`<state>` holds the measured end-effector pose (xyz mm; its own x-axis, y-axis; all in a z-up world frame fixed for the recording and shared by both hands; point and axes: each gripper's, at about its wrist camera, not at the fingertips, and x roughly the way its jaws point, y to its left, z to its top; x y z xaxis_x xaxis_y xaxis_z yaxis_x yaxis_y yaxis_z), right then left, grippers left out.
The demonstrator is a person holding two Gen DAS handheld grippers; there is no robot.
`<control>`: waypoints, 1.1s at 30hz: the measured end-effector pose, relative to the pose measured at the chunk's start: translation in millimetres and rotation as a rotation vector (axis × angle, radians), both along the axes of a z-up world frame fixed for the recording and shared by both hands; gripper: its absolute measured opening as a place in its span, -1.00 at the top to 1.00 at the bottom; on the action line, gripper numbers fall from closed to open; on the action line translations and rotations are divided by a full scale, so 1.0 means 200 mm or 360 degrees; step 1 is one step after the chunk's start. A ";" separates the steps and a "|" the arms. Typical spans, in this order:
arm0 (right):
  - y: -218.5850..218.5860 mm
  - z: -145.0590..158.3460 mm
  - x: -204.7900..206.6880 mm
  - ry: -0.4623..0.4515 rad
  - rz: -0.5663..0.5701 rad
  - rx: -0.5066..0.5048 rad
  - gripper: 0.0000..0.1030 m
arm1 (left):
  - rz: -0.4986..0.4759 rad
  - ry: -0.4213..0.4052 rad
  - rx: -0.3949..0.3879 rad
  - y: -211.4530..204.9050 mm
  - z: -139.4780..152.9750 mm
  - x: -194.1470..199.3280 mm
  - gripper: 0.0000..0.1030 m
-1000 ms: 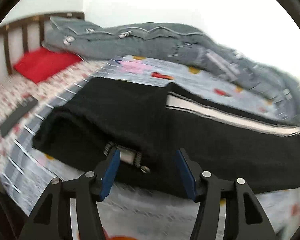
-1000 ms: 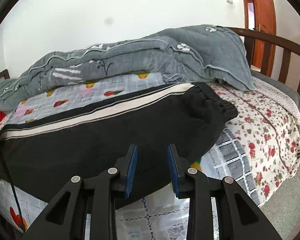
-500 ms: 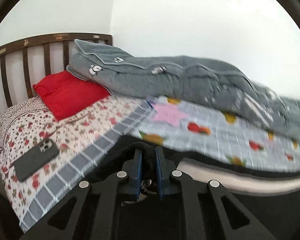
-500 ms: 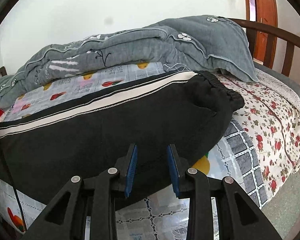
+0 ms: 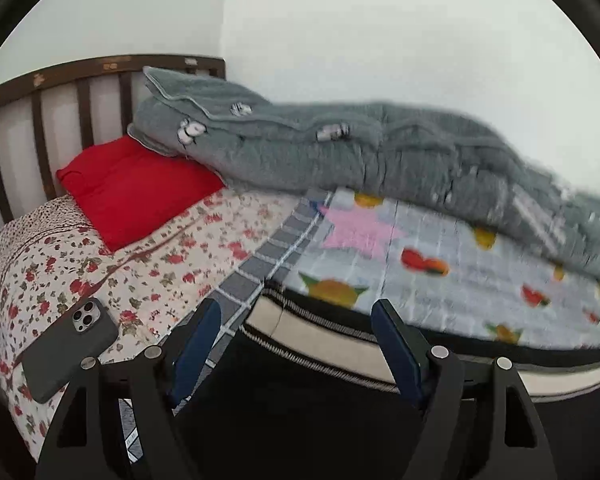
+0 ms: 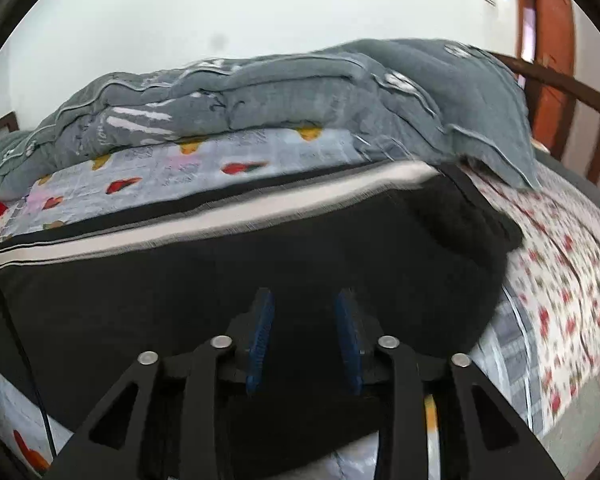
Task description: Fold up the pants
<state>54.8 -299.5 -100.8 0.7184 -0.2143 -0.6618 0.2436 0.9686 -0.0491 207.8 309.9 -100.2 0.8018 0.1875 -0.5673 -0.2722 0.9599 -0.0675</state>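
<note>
black pants with a white side stripe are lying flat across the fruit-print mat on the bed. the left gripper is hovering over their striped corner, jaws opening wide, pads clear of the cloth. the right gripper is opening above the near edge, gripping nothing. a phone is resting on the floral sheet.

- The left gripper tilts downward, its jaws opening wide, blue pads apart and pressing on nothing.
- The right gripper tilts downward too, jaws opening to a moderate gap, pads clear of contact.
</note>
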 end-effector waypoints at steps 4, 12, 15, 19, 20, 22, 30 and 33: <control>0.11 0.03 0.21 0.0011 0.0184 -0.0074 0.03 | 0.0033 0.0192 0.0057 0.01 -0.10 0.14 -0.48; 0.34 0.02 0.67 0.0130 0.0619 -0.0123 -0.02 | 0.0083 0.0295 -0.0050 0.10 -0.24 0.33 -0.37; 0.41 -0.04 0.80 0.0191 0.0755 -0.0071 -0.02 | 0.0089 0.0310 -0.0090 0.12 -0.30 0.37 -0.26; 0.51 -0.14 0.93 0.0277 0.0896 -0.0088 -0.02 | 0.0110 0.0291 -0.0122 0.14 -0.33 0.37 -0.05; 0.52 -0.16 0.95 0.0288 0.0913 -0.0090 -0.02 | 0.0113 0.0275 -0.0132 0.14 -0.33 0.36 0.03; 0.55 -0.23 1.01 0.0350 0.0940 -0.0075 -0.02 | 0.0121 0.0246 -0.0158 0.16 -0.33 0.36 0.17; 0.59 -0.26 1.02 0.0348 0.1019 -0.0106 0.92 | 0.0092 0.0108 -0.0110 0.13 -0.24 0.30 0.67; 0.59 -0.19 0.96 0.0270 0.1045 -0.0145 0.94 | 0.0081 -0.0016 -0.0081 0.11 -0.18 0.23 0.68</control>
